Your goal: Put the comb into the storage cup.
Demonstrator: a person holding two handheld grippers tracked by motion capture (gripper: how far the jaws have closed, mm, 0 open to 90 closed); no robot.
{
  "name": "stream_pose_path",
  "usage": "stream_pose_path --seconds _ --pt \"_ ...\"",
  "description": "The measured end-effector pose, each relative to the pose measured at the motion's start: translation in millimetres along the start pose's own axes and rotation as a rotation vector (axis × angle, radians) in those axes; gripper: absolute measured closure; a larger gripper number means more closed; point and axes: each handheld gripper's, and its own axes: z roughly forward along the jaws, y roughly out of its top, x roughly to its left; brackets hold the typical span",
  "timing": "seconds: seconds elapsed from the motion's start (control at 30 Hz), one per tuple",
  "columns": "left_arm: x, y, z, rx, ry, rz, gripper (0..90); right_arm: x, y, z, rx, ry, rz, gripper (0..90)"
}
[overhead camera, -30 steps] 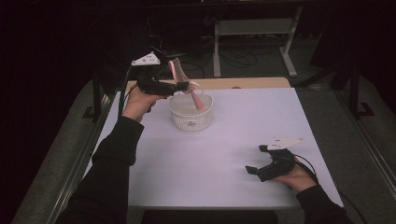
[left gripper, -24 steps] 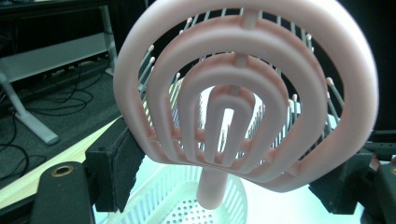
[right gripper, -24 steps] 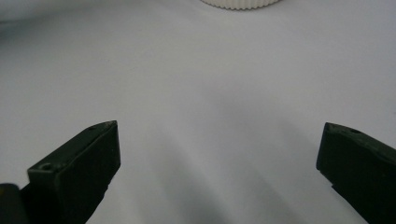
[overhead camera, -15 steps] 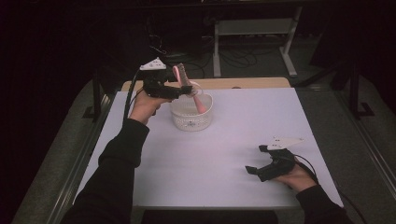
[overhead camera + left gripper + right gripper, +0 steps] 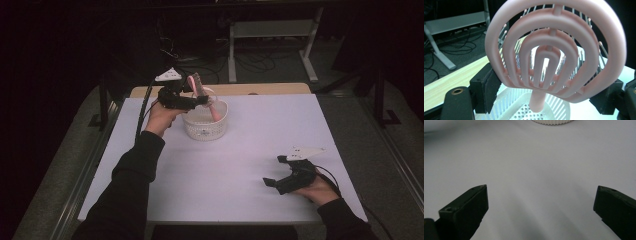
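Pink brush held over the basket, not yet let go

The left tool (image 5: 202, 100) was clamped on the pink hairbrush (image 5: 554, 50), its handle dipping into the white basket (image 5: 205, 125) on the surface (image 5: 225, 175); release remained. The right tool (image 5: 272, 172) rested apart, jaws spread, holding nothing. No readable writing showed.

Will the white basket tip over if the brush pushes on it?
Maybe. The basket looks like thin holed plastic, so it's probably light and could slide on the smooth table. It's wide and low, so tipping seems less likely. The brush handle already dips inside.
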Motion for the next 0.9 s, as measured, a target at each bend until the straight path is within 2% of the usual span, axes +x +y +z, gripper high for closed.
stream_pose_path --seconds 0.2,0.5,0.9 --pt "0.5 -7.8 4.9 0.018 0.014 0.005 21.1 -0.2 -0.3 0.0 0.001 0.0 0.001 0.0" --pt "2.5 -16.0 9.1 0.019 0.011 -0.009 21.0 -0.1 -0.3 0.1 0.001 0.002 0.0 0.0" --pt "4.3 -26.3 8.8 0.033 0.002 -0.007 20.7 0.1 -0.4 0.2 0.002 0.002 -0.002 0.0"
